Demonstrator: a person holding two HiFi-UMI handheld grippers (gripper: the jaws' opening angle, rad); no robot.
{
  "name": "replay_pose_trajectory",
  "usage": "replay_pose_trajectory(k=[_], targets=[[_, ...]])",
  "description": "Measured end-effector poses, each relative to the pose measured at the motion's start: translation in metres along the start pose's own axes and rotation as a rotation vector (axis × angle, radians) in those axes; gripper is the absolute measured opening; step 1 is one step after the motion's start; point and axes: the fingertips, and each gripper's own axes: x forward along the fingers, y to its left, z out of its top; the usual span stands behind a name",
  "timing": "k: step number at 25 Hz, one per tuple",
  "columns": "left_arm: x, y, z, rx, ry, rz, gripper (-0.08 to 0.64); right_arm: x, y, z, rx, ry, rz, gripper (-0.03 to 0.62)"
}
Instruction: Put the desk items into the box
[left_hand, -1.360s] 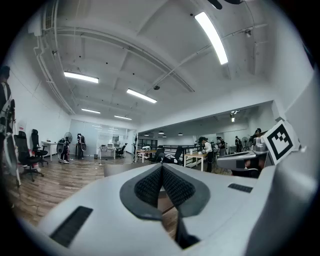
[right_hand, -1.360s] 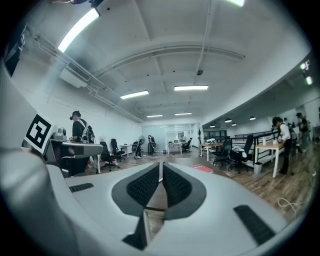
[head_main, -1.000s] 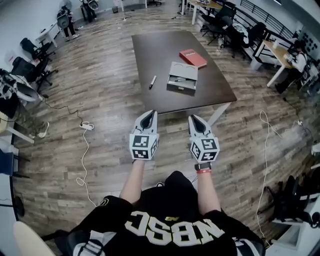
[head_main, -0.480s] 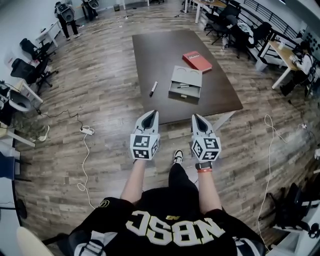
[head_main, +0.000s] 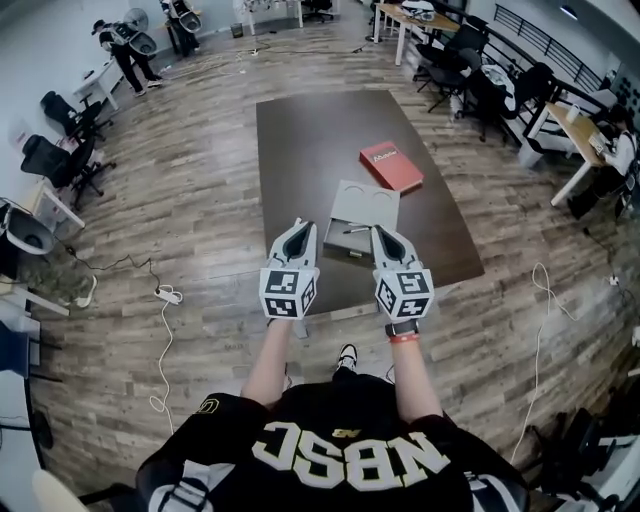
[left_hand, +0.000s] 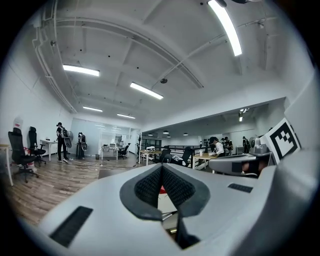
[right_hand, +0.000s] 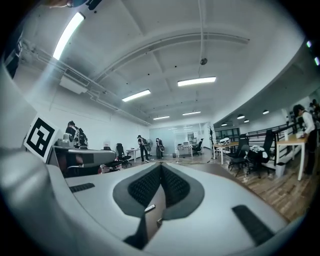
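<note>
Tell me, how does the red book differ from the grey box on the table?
The book is red; the box is grey. The book lies closed and flat; the box is open, with a pen inside. The book sits farther from the person; the box is nearer. Both are rectangular and rest on the dark table.

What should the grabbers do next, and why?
Probably reach the right gripper forward and open it toward the red book. The book lies on the table beyond the grey box, not inside, and that gripper and the left gripper are shut, empty.
</note>
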Motion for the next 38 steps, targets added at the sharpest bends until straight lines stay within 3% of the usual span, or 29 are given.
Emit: replay_pose_trajectory(k=[7, 13, 17, 25, 38], targets=[[0.076, 0.013, -0.011, -0.006, 0.013, 0.044, 0.014, 0.062, -0.041, 0.002, -0.012, 0.02, 0.063, 0.009], [0.093, 0.035, -0.038, -0.033, 0.094, 0.114, 0.014, 0.09, -0.059, -0.023, 0.069, 0.1, 0.102, 0.009], [0.107, 0.048, -0.051, -0.032, 0.132, 0.108, 0.014, 0.107, -0.068, -0.039, 0.091, 0.127, 0.092, 0.009], [0.117, 0.082, -0.078, -0.041, 0.22, 0.128, 0.014, 0.153, -0.058, -0.055, 0.077, 0.183, 0.15, 0.009], [0.103, 0.148, -0.164, -0.126, 0.473, 0.191, 0.015, 0.22, -0.002, -0.102, 0.094, 0.306, 0.312, 0.009]])
